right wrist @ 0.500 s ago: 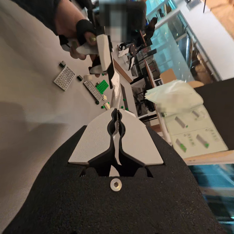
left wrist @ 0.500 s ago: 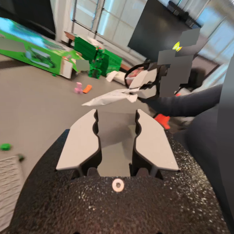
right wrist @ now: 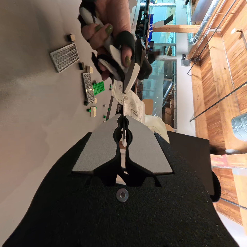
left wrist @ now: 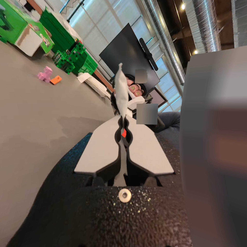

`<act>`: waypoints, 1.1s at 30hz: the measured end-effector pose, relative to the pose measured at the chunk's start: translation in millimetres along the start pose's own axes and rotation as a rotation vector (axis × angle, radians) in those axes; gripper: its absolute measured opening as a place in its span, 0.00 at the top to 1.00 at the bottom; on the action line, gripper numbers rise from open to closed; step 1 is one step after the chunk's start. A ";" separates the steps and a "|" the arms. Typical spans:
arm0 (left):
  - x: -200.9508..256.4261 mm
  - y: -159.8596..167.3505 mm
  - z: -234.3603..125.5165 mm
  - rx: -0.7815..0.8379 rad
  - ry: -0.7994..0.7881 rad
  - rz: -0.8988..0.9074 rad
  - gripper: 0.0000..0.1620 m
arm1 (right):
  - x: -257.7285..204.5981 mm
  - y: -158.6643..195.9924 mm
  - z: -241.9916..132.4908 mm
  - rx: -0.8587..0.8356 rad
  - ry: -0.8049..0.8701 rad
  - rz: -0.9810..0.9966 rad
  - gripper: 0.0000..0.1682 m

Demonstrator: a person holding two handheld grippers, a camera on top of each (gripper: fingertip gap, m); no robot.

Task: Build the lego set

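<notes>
Both grippers pinch one white paper bag [right wrist: 133, 106] above the counter [right wrist: 33, 106]: left gripper [left wrist: 123, 117], right gripper [right wrist: 123, 116].

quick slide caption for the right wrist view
Both grippers pinch a white bag above scattered lego pieces.

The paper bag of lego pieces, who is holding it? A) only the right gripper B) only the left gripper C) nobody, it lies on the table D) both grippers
D: the white paper bag is pinched at one end by the left gripper and at the other by the right gripper, above the grey table.
</notes>
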State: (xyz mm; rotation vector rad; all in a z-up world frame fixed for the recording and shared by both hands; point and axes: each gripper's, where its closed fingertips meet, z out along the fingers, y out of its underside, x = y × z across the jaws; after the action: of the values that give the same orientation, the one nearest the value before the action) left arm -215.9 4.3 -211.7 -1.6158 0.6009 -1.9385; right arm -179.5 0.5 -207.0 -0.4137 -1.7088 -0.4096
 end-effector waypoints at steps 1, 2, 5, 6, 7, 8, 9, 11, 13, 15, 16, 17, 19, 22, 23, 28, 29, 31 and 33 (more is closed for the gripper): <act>1.1 -4.6 -3.8 0.016 -0.007 0.034 1.00 | 2.9 0.6 4.8 0.010 0.010 0.027 1.00; 1.6 -10.4 -8.9 0.037 -0.027 0.081 1.00 | 6.4 1.4 10.8 0.026 0.016 0.075 1.00; -1.8 -39.4 -35.6 0.143 -0.156 0.244 1.00 | 22.5 18.6 37.6 0.061 0.032 0.370 0.93; -1.9 -50.5 -47.9 0.182 -0.191 0.291 1.00 | 26.0 25.6 47.8 0.088 0.010 0.519 0.88; -3.3 -60.9 -61.5 0.218 -0.232 0.339 1.00 | 29.5 32.4 58.3 0.124 -0.016 0.684 0.82; -5.3 -70.3 -75.5 0.249 -0.276 0.389 1.00 | 31.6 38.5 69.5 0.168 -0.057 0.858 0.77; -6.9 -77.9 -88.9 0.274 -0.307 0.434 1.00 | 32.4 43.2 81.7 0.218 -0.118 1.041 0.72; -7.6 -87.2 -111.3 0.302 -0.320 0.523 1.00 | 34.5 51.2 108.4 0.325 -0.258 1.381 0.68; -14.1 -90.8 -129.6 0.302 -0.335 0.543 1.00 | 31.6 59.1 140.2 0.383 -0.411 1.621 0.66; -23.7 -91.7 -143.5 0.289 -0.371 0.572 1.00 | 30.6 53.7 165.9 0.502 -0.623 1.816 0.65; -27.2 -92.4 -148.6 0.289 -0.378 0.576 1.00 | 33.1 49.3 175.6 0.578 -0.727 1.906 0.65; -29.7 -93.1 -152.5 0.289 -0.382 0.580 1.00 | 35.0 45.1 183.8 0.646 -0.819 1.962 0.67; -33.5 -95.1 -157.8 0.293 -0.392 0.598 1.00 | 28.1 38.9 201.0 0.672 -0.951 1.987 0.70; -45.3 -97.1 -162.1 0.265 -0.441 0.612 1.00 | 20.3 31.5 217.9 0.713 -1.048 1.956 0.83; -51.1 -97.2 -163.3 0.248 -0.466 0.613 1.00 | 21.4 30.6 221.2 0.754 -1.060 1.950 0.92; -81.2 -94.0 -183.1 0.125 -0.709 0.628 1.00 | 2.8 36.7 240.0 0.681 -0.974 1.756 0.98; -86.7 -91.9 -185.8 0.086 -0.765 0.633 1.00 | -2.1 38.3 243.2 0.633 -0.967 1.703 0.98; -95.2 -88.3 -191.8 0.021 -0.868 0.645 1.00 | -11.6 40.9 249.4 0.525 -0.934 1.568 0.98; -102.0 -83.1 -198.9 -0.044 -0.947 0.643 1.00 | -20.5 40.6 253.2 0.432 -0.920 1.429 0.98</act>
State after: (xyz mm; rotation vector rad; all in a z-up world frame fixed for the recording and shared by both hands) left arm -407.8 133.3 -269.9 -1.8212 0.6284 -0.5933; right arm -373.2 158.5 -268.2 -1.4625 -1.7665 1.3321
